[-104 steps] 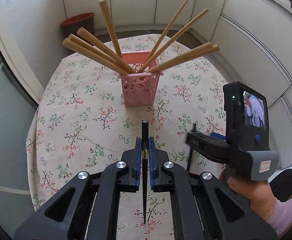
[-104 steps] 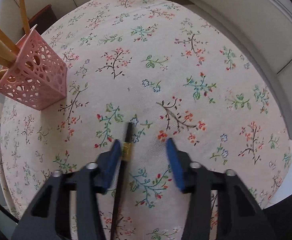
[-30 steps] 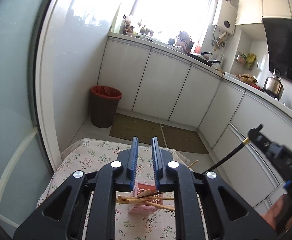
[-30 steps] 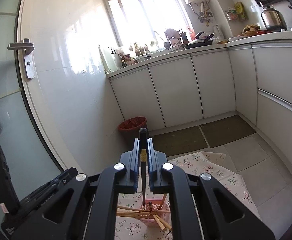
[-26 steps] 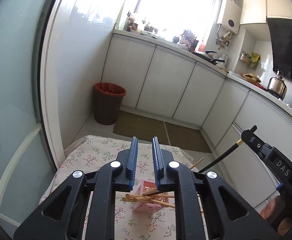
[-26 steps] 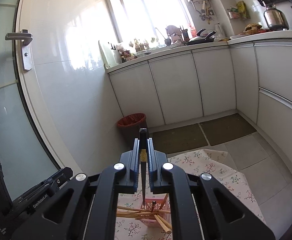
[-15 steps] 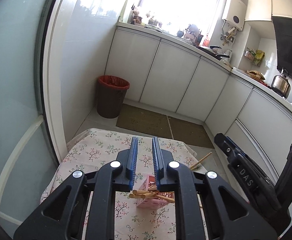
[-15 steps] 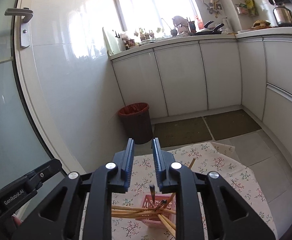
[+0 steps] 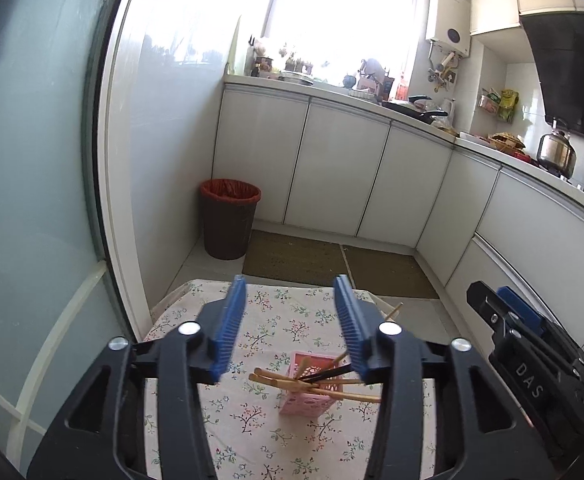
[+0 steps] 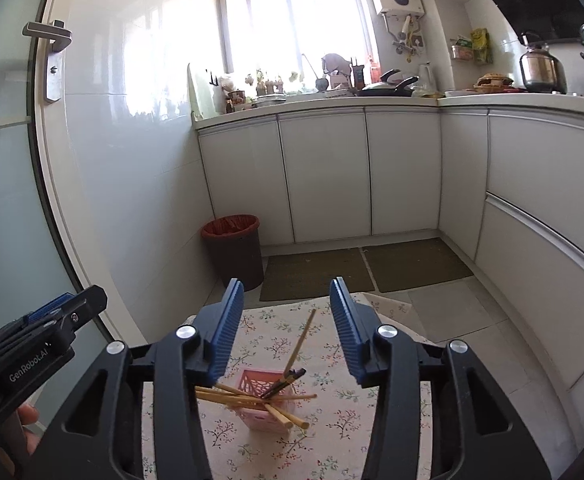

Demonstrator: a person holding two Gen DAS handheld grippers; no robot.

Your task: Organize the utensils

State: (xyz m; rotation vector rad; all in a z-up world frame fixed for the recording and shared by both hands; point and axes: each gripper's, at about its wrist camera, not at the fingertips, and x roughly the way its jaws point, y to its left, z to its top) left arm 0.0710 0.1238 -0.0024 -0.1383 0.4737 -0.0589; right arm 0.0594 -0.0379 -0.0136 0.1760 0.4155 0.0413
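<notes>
We hold both left gripper [image 9: 290,322] and right gripper [image 10: 286,324] above the pink lattice-walled plastic holder [image 10: 266,402] on the floral tablecloth [image 10: 331,432], jaws just spread and empty, wooden chopsticks [image 10: 232,396] and black chopsticks [image 10: 284,384] fanned inside.

I see a pink lattice-cut holder [image 9: 311,396] below my left tool [image 9: 290,328], whose pads [image 9: 228,328] are blue on black arms. Tan chopsticks [image 10: 232,398] and black ones [image 10: 284,386] fill it. The worktop [image 9: 260,412] cloth is cream with small floral sprigs.
</notes>
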